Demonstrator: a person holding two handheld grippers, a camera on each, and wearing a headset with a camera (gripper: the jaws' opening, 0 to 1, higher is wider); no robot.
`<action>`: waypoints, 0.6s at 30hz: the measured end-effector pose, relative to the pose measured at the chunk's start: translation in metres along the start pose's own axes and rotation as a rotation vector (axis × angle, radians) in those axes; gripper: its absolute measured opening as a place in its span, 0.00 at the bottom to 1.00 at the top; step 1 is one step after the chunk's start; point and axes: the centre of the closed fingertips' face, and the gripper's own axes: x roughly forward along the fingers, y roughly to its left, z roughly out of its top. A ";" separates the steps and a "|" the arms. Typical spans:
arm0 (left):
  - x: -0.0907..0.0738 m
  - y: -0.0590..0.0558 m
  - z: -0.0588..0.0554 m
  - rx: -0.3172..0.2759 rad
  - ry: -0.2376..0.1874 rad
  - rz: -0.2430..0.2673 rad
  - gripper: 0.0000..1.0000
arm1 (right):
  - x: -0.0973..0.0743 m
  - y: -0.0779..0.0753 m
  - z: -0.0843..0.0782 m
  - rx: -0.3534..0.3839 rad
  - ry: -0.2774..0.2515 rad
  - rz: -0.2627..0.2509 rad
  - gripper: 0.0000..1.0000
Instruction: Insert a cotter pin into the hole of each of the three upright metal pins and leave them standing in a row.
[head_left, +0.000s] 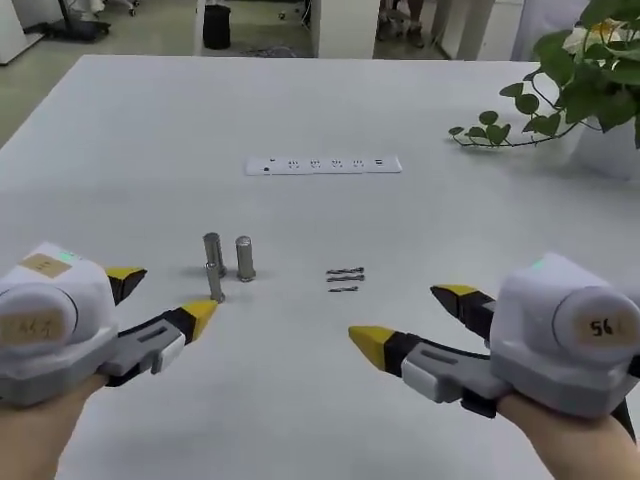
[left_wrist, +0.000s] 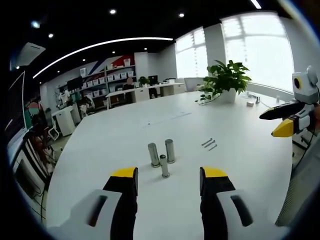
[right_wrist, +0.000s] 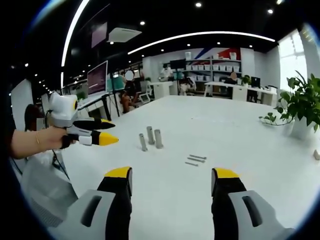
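Three upright metal pins (head_left: 226, 263) stand clustered on the white table, left of centre; they also appear ahead of the jaws as pins (left_wrist: 161, 155) and pins (right_wrist: 150, 137). Three small cotter pins (head_left: 345, 279) lie side by side to their right, seen too as cotter pins (left_wrist: 209, 144) and cotter pins (right_wrist: 194, 160). My left gripper (head_left: 160, 296) hovers open near the table's front, just left of the metal pins, holding nothing. At the front right my right gripper (head_left: 412, 316) is open and empty, below the cotter pins.
A white power strip (head_left: 323, 165) lies across the middle of the table beyond the pins. A potted plant (head_left: 585, 75) stands at the far right corner. Office desks and shelves lie past the table's far edge.
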 end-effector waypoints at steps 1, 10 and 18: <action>0.004 0.001 -0.001 0.003 0.003 -0.003 0.45 | 0.001 0.001 0.000 0.001 0.004 0.004 0.60; 0.036 0.006 -0.009 -0.007 0.010 -0.035 0.39 | 0.009 0.000 -0.002 0.003 0.017 0.010 0.59; 0.064 0.009 -0.021 0.034 0.031 -0.062 0.31 | 0.016 0.002 -0.002 -0.009 0.025 0.023 0.59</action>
